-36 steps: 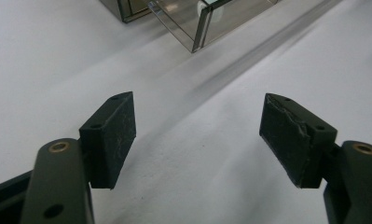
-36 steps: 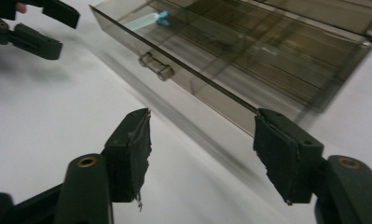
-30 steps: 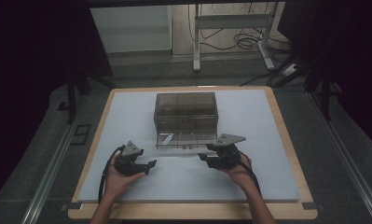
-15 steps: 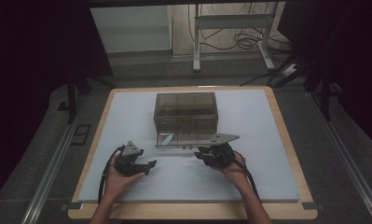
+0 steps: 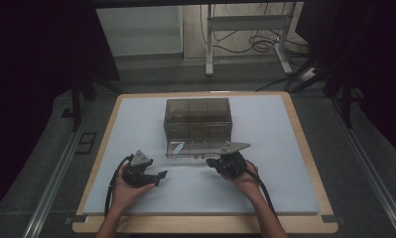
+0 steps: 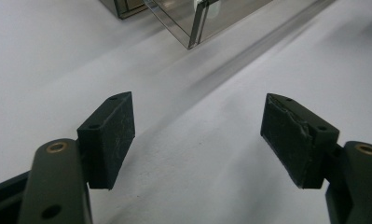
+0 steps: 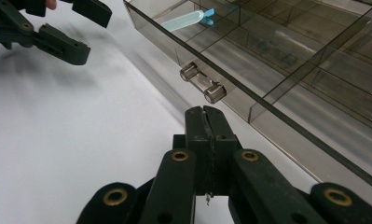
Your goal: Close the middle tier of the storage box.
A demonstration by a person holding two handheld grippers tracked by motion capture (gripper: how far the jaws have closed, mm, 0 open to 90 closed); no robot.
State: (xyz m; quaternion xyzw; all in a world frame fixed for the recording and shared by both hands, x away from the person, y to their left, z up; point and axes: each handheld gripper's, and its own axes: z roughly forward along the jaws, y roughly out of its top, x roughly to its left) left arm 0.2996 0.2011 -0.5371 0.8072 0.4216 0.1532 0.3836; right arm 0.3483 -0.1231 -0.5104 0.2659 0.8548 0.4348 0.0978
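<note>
Drawer (image 7: 286, 79) handle (image 7: 203, 86): unlabelled, clear.

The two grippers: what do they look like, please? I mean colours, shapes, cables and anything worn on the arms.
Both the left gripper and the right gripper are black, each topped by a grey three-cornered plate and trailing a black cable. The gripper views show flat rectangular pads with scuffed faces, on linkage arms with brass-coloured pivot rings. The forearms are bare, no sleeves in view.
</note>
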